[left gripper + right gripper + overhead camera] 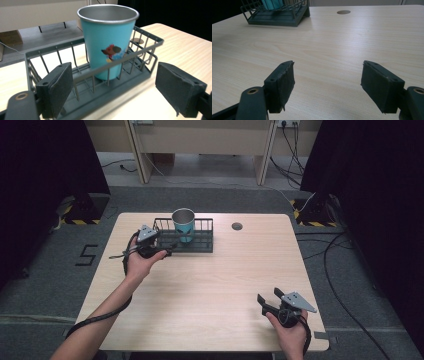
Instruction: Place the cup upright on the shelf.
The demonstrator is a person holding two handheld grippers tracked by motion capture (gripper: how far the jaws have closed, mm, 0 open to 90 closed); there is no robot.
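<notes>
- Pale wood table (210,285) stands on grey carpet, dark curtains at both sides.
- Blue cup (184,224) stands upright inside the dark wire rack (200,241) near the far edge, so the placing looks done.
- Left gripper (167,251) sits at the rack's near corner, jaws wide apart, holding nothing; pulling away seems all that is left.
- Right gripper (269,299) rests near the front edge, wide open and empty.
- Left gripper view alone reveals the cup's cartoon print (113,52); the high view shows the round table hole (237,226).

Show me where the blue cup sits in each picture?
High view: cup top centre, upright in the rack.
Left gripper view: cup centre, beyond the open jaws.
Right gripper view: cup top left, cropped.
Shared landmark: the rack around it.
</notes>
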